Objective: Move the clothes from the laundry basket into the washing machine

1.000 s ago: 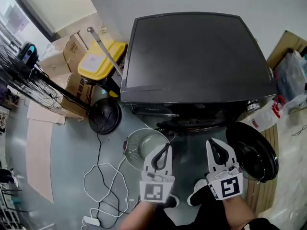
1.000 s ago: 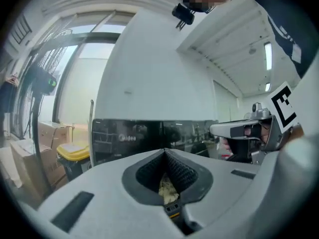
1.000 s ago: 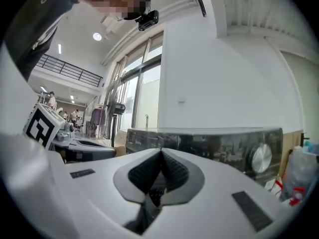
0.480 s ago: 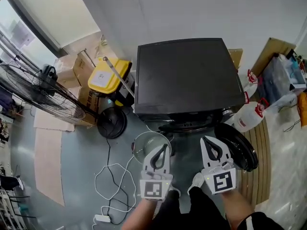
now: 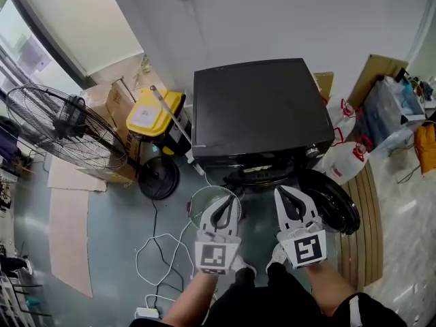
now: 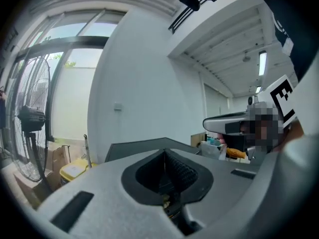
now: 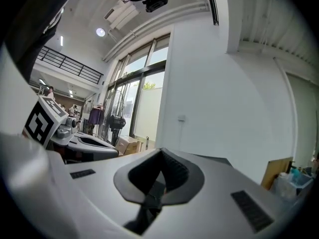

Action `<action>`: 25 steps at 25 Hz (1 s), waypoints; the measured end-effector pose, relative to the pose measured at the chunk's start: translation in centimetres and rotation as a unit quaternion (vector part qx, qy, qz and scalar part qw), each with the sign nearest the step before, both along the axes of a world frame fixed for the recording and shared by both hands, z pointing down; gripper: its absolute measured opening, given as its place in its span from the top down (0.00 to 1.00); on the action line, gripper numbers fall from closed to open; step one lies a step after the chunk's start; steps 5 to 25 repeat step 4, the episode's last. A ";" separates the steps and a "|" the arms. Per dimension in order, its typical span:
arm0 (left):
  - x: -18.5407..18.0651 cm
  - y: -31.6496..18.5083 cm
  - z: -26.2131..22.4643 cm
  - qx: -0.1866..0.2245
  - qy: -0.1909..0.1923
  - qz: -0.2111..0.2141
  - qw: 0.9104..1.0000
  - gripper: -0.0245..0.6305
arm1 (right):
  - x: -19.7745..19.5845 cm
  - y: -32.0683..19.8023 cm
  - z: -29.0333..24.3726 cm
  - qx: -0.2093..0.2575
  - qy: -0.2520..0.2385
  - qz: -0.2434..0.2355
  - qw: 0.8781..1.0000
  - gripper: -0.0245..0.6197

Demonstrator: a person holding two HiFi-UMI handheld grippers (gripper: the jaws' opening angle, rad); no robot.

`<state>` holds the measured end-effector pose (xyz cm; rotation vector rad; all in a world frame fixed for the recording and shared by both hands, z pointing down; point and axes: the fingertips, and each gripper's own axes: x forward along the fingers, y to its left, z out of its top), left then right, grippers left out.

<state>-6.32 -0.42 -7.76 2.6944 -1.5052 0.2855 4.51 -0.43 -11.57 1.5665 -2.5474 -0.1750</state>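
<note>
Head view: my left gripper (image 5: 229, 206) and right gripper (image 5: 282, 194) were both pressed shut and empty before the washing machine (image 5: 259, 107), whose door (image 5: 332, 206) stood open at the right. No clothes showed; a round ribbed item (image 5: 197, 203), possibly the basket, lay on the grey floor (image 5: 102, 230) near a white cable (image 5: 160, 251), a fan (image 5: 61, 125) and a yellow bin (image 5: 151, 111). Left gripper view: the left gripper's (image 6: 164, 156) fingers met with nothing between, the machine's dark top (image 6: 134, 147) lying ahead. Right gripper view: the right gripper (image 7: 160, 156) was likewise closed on nothing; in my judgement the jaws should spread before reaching down, taking cloth by a fold, clear of the cable.

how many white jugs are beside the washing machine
2. One white jug stands by the washing machine's front corner, at the head view's right; the other just behind it. More may be hidden.
</note>
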 end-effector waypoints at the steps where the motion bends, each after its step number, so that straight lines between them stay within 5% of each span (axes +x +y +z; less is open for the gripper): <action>1: 0.1 0.3 -0.2 -0.001 0.002 0.002 1.000 0.95 | -0.1 0.3 -0.2 -0.001 0.000 0.000 1.000 0.95; 25: 0.2 1.3 -0.9 -0.003 0.007 0.006 1.000 0.95 | -0.5 1.2 -0.5 -0.005 0.001 0.001 1.000 0.95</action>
